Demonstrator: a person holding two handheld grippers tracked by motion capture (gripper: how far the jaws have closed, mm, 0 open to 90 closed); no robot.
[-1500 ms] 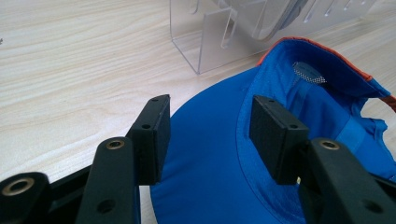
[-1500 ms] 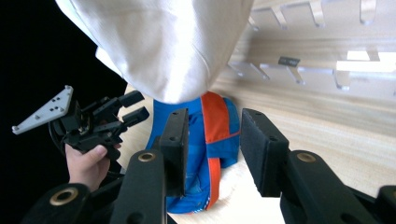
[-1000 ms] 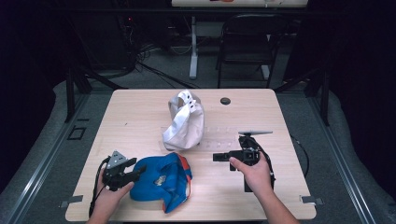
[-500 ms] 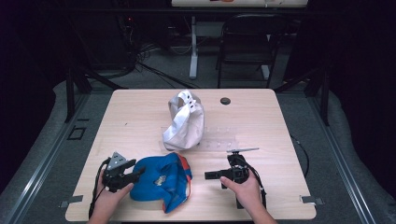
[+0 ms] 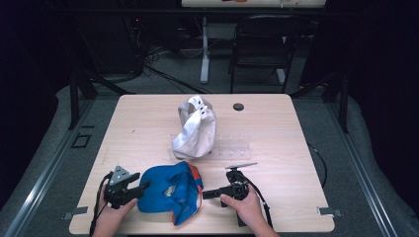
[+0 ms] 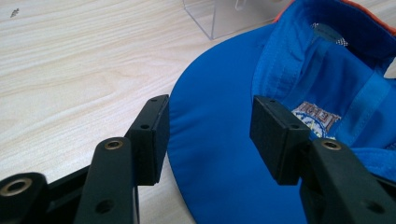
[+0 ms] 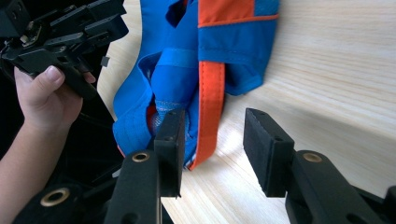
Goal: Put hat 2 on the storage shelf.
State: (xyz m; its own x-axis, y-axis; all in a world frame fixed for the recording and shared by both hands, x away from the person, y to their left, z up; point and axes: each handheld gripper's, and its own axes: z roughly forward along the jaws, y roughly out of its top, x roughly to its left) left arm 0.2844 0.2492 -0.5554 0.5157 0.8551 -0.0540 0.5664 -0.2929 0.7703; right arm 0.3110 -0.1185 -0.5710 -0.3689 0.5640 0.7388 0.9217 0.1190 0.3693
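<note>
Right now I am working on the blue cap [image 5: 170, 193], which is lying upside down on the near edge of the wooden table [image 5: 148, 123], between my two hands. My left gripper [image 5: 129, 190] is sitting at the cap's brim with its jaws spread apart on either side of the blue brim edge, pads not pressing on it as far as I can see. My right gripper [image 5: 210, 193] is coming in low from the other side; its jaws have just been opening and are standing wide, with the cap's orange-trimmed strap [image 7: 211, 93] lying just ahead of them and nothing pinched yet. So, as I judge it, nothing is grasped: both claws are only being lined up on opposite ends of the cap. Taking hold on both sides and then lifting or shaping it are what I am still facing. Farther back, the white cap [image 5: 195, 128] is standing by a clear plastic stand [image 5: 232, 145], well apart from my hands.
</note>
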